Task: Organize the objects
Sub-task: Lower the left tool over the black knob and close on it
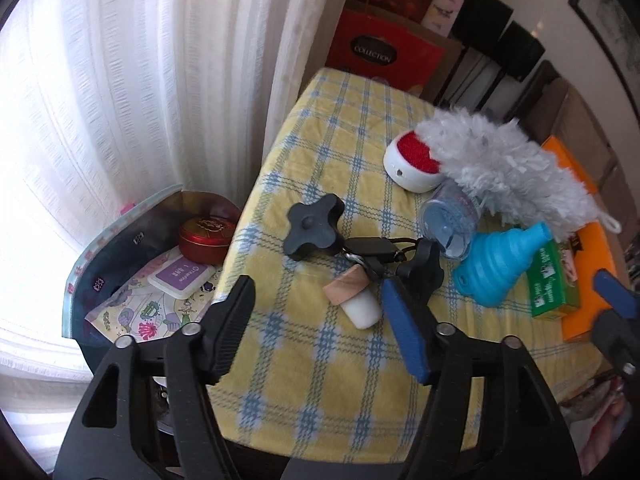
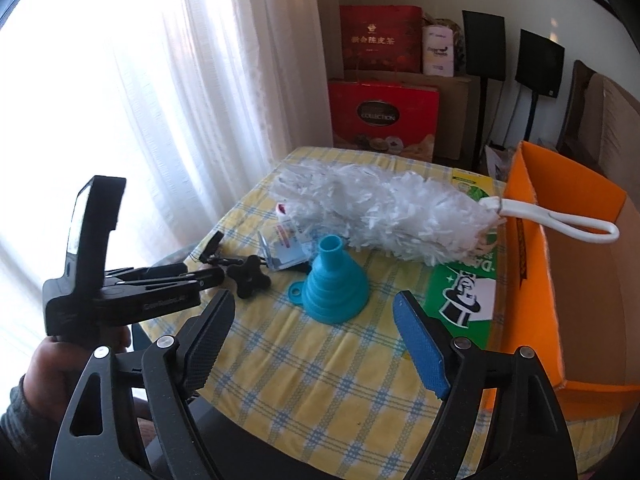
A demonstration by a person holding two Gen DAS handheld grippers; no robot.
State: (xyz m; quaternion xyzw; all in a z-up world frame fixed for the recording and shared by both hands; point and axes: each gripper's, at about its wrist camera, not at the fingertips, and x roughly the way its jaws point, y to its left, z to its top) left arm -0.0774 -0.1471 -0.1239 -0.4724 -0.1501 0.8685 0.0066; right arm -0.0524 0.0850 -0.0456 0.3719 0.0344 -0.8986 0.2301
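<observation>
The left gripper [image 1: 316, 312] hangs over the near part of the surface [image 1: 320, 380], which wears a yellow and blue checked cloth; its jaws stand partly open with nothing between them. Just beyond its tips, at the centre of the left wrist view, lies a cork-topped white stopper [image 1: 352, 300], touching a tangle of black cross-shaped knobs [image 1: 314, 232] and a black strap with clips [image 1: 376, 250]. To the right of these a clear plastic cup [image 1: 452, 222] lies on its side, a blue collapsible funnel [image 1: 500, 264] just beside it. Above them a white and red round brush [image 1: 412, 164] is partly covered by a grey fluffy duster [image 1: 508, 168]. A green carton [image 1: 554, 284] lies at the right edge, against an orange box [image 1: 588, 272]. At the lower left of that view an open bag [image 1: 120, 280] beside the surface holds a red tin [image 1: 204, 236] and a purple ink pad [image 1: 180, 280].

In the right wrist view the right gripper [image 2: 316, 332] points at the funnel, its jaws wide apart and empty. The duster's white loop rests on the orange box's rim. At the left of this view a hand [image 2: 52, 364] grips the left gripper's handle
</observation>
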